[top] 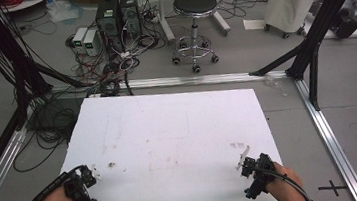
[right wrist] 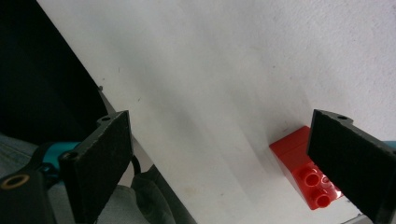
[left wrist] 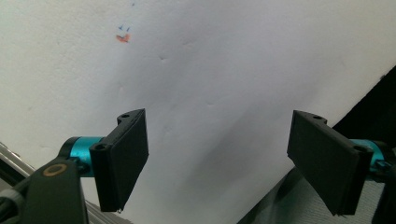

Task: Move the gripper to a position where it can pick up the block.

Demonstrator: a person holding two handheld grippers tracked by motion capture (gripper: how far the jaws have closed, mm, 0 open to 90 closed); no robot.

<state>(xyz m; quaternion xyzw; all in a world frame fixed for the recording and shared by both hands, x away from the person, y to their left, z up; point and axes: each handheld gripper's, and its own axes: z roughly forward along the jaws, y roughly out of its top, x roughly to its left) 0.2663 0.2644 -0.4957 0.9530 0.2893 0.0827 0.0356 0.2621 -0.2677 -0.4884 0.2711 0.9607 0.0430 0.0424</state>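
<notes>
Tongs on the right [right wrist: 224, 163] are the ones close to the little red plastic building brick with round studs on top [right wrist: 303, 165] — it lies on the white foam tabletop [right wrist: 224, 60], just beside the inner face of the far-side jaw in the right gripper view, partly tucked behind that jaw. Both black jaws stand wide apart and hold nothing. The brick is not in the middle of the gap; it sits off to one side, so I think the right tongs would need to slide sideways toward it until the brick is between the jaws. The brick's long side seems to run slanting away from the camera, down toward the near edge of the tabletop.

The left tongs [left wrist: 217, 161] are wide too, with only bare white tabletop [left wrist: 210, 56] under them and a tiny orange mark [left wrist: 123, 38] farther off. In the high view the left tongs [top: 92, 176] and the right tongs [top: 244, 164] sit well apart, at the two near corners — so the right hand is the nearer one for the brick.
</notes>
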